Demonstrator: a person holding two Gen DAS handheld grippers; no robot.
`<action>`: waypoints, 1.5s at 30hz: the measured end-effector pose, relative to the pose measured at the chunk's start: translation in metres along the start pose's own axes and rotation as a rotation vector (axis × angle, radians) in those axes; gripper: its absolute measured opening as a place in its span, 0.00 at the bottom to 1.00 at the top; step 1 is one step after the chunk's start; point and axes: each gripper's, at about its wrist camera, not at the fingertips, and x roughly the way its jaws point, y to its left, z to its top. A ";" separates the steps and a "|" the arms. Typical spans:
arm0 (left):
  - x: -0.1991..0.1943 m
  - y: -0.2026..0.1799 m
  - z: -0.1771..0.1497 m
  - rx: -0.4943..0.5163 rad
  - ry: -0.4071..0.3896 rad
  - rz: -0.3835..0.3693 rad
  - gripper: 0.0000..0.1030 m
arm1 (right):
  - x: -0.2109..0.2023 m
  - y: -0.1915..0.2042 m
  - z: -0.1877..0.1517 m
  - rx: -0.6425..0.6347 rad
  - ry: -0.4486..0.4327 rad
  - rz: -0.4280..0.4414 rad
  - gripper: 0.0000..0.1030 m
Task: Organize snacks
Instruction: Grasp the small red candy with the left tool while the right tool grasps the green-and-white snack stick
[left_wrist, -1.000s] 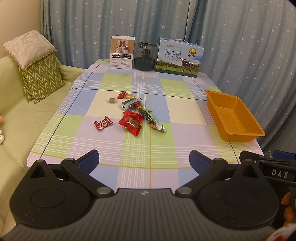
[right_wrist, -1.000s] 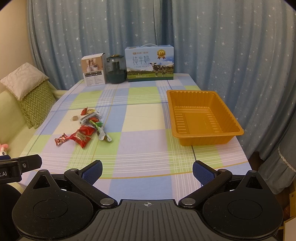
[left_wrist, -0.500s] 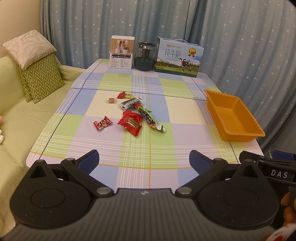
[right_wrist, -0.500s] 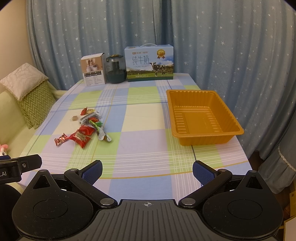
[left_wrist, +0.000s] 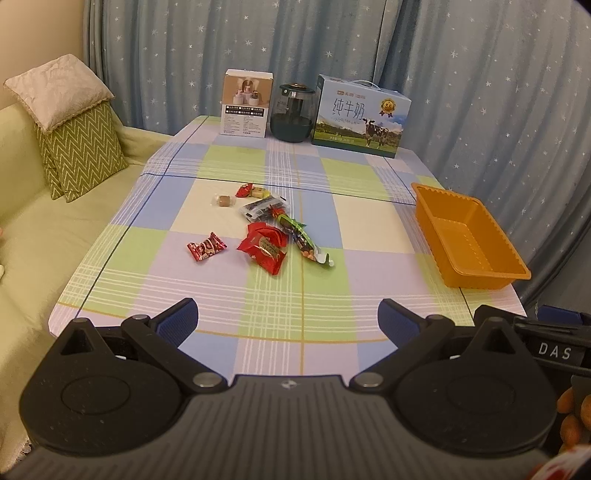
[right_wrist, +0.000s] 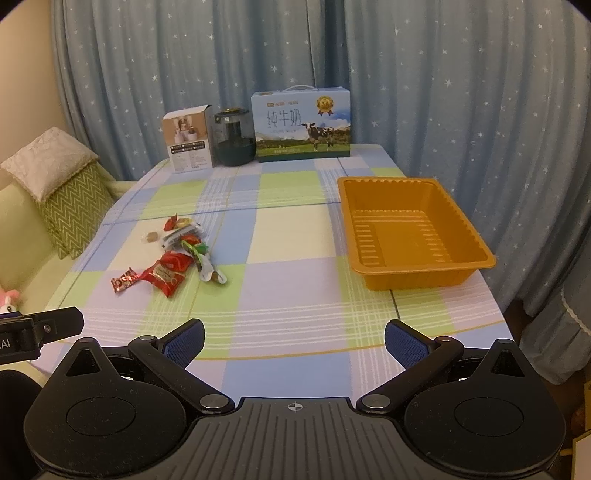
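Note:
Several wrapped snacks lie in a loose cluster on the checked tablecloth: a big red packet (left_wrist: 263, 248), a small red candy (left_wrist: 206, 246), a green-and-clear nut bag (left_wrist: 303, 243), a dark packet (left_wrist: 262, 206) and a brown sweet (left_wrist: 223, 200). The cluster shows left of centre in the right wrist view, with the big red packet (right_wrist: 167, 271) near its front. An empty orange tray (left_wrist: 466, 236) stands at the table's right edge (right_wrist: 410, 236). My left gripper (left_wrist: 288, 325) is open and empty above the near table edge. My right gripper (right_wrist: 294, 341) is open and empty, near the front edge.
At the table's far end stand a white box (left_wrist: 245, 103), a dark glass jar (left_wrist: 293, 112) and a blue milk carton (left_wrist: 360, 115). A green sofa with cushions (left_wrist: 79, 147) lies left of the table. Blue star curtains hang behind and to the right.

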 end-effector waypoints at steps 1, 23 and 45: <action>0.001 0.003 0.002 -0.002 -0.001 0.002 1.00 | 0.003 0.002 0.001 -0.005 -0.002 0.005 1.00; 0.126 0.099 0.061 0.179 -0.020 0.050 0.90 | 0.141 0.035 0.045 -0.079 0.016 0.232 0.99; 0.243 0.116 0.044 0.479 0.096 -0.061 0.38 | 0.265 0.087 0.044 -0.316 0.077 0.306 0.49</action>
